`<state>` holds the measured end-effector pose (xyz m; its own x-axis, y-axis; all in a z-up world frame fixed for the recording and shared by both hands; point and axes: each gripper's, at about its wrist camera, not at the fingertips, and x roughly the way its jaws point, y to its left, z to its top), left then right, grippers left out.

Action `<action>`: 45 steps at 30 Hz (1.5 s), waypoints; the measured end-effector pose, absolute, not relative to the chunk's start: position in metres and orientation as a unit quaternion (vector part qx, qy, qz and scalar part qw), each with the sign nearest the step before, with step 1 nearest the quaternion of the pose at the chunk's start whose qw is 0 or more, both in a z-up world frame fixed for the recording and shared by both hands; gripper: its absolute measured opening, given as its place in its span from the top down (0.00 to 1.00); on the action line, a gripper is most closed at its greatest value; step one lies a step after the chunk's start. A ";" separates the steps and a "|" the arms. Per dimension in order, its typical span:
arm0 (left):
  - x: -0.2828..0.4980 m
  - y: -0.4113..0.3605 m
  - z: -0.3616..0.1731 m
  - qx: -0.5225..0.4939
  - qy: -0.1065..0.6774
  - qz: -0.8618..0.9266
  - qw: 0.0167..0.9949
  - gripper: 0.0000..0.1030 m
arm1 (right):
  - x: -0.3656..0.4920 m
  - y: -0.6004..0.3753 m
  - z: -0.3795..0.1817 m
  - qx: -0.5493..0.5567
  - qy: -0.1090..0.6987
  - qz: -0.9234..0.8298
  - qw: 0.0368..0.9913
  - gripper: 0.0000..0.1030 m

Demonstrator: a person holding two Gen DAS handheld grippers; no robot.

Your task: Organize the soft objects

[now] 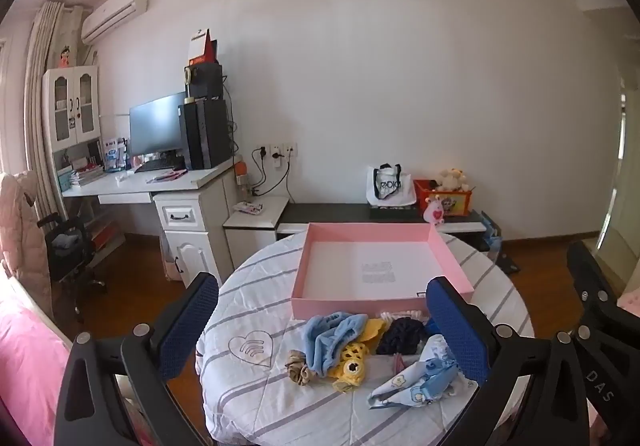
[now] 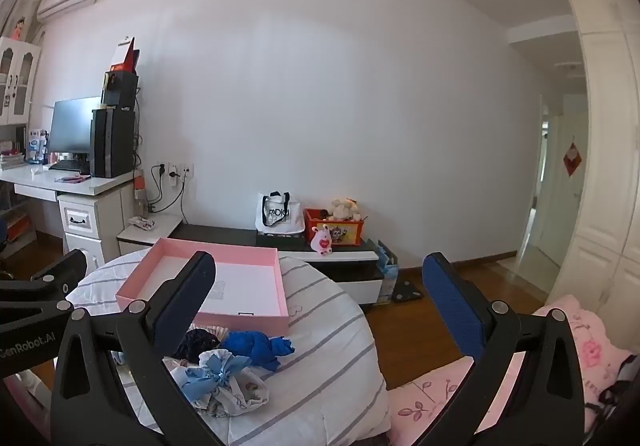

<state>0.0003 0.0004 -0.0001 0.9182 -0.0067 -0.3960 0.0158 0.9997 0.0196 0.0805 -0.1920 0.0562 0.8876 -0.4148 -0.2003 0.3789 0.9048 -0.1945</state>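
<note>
The left gripper [image 1: 324, 330] is held above the round table [image 1: 248, 398], its jaws spread wide with nothing between them. The soft objects are heaped at the table's near side: a blue cloth [image 1: 332, 334], a yellow toy [image 1: 350, 364] and a patterned bib [image 1: 416, 378]. Just behind them the pink box [image 1: 380, 304] is set open. The right gripper [image 2: 320, 310] is likewise spread, its right finger hung over bare floor past the table's edge
</note>
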 end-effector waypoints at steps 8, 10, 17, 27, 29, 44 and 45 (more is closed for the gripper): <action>-0.004 0.002 -0.002 0.005 0.202 -0.016 0.979 0.00 | 0.081 -0.191 0.056 -0.075 0.127 -0.203 0.968 0.00; 0.000 0.003 -0.007 0.006 0.202 -0.017 0.979 0.00 | 0.081 -0.191 0.051 -0.073 0.129 -0.200 0.969 0.00; 0.000 0.001 -0.007 0.011 0.198 -0.015 0.980 0.00 | 0.088 -0.192 0.049 -0.073 0.135 -0.201 0.968 0.00; -0.004 -0.002 -0.003 0.013 0.193 -0.015 0.981 0.00 | 0.085 -0.192 0.050 -0.065 0.131 -0.202 0.968 0.00; -0.005 -0.001 -0.003 0.013 0.193 -0.014 0.981 0.00 | 0.084 -0.192 0.050 -0.066 0.130 -0.202 0.968 0.00; -0.008 0.000 0.000 0.012 0.194 -0.011 0.981 0.00 | 0.083 -0.189 0.049 -0.070 0.127 -0.205 0.968 0.00; -0.008 0.000 0.000 0.012 0.195 -0.011 0.981 0.00 | 0.083 -0.189 0.049 -0.070 0.127 -0.205 0.968 0.00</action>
